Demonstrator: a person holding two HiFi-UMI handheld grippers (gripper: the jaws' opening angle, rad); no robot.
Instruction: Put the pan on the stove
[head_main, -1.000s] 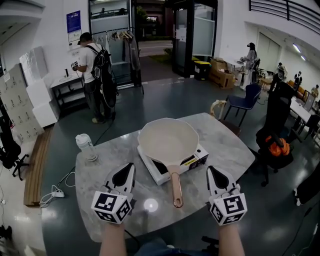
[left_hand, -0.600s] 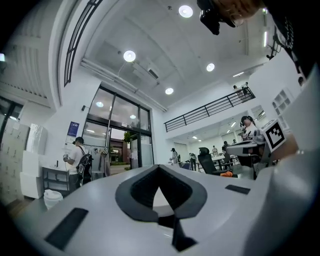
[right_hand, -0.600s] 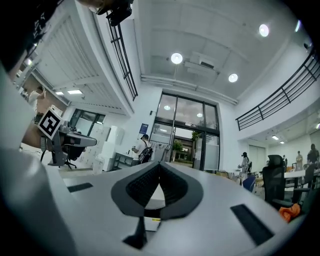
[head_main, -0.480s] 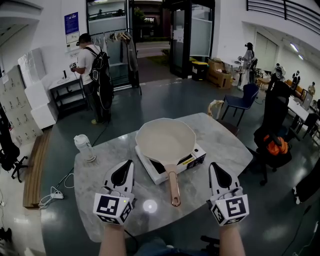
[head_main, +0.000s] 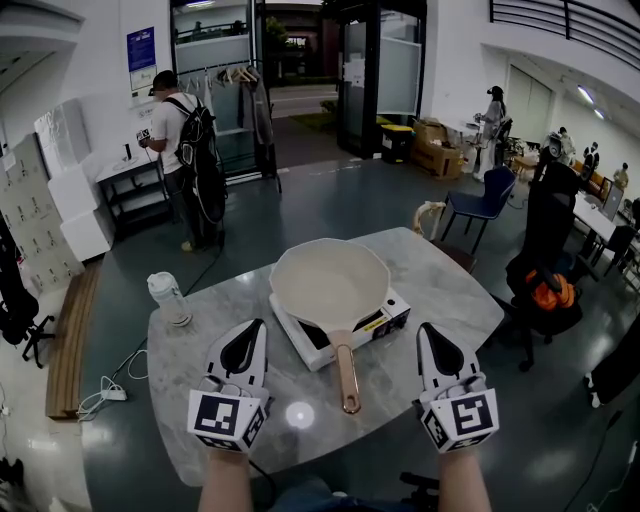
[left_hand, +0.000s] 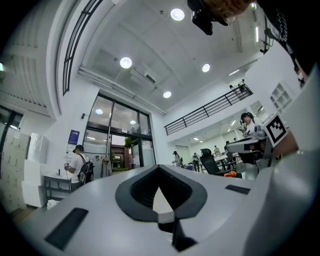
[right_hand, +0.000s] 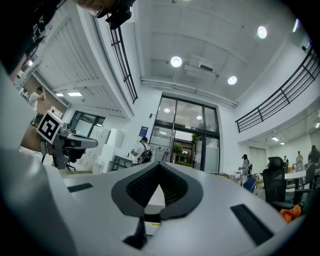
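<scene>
Pan (head_main: 330, 285) position: seated on the stove (head_main: 388, 318) near the middle of the counter (head_main: 450, 290), with the handle (head_main: 346, 375) pointing toward the person. On this evidence, placement appears complete.

Left tool (head_main: 255, 330) and right tool (head_main: 423, 330): jaws together on each, nothing between them. Both are clear of the pan, one on either side of the handle end.

Handling (judgement):
- The pan is rigid and probably fairly heavy.
- Weight sits in the wide body, so a lift by the handle alone would tend to tip it forward.
- The handle looks smooth, rounded and copper-coloured. Expect slip under narrow jaws.

Recommended hold:
- Clamp the handle close to the body, jaws across its width.
- Use the second tool to steady the rim (head_main: 330, 240).
- The pale inside may scratch, so avoid contact there.
</scene>
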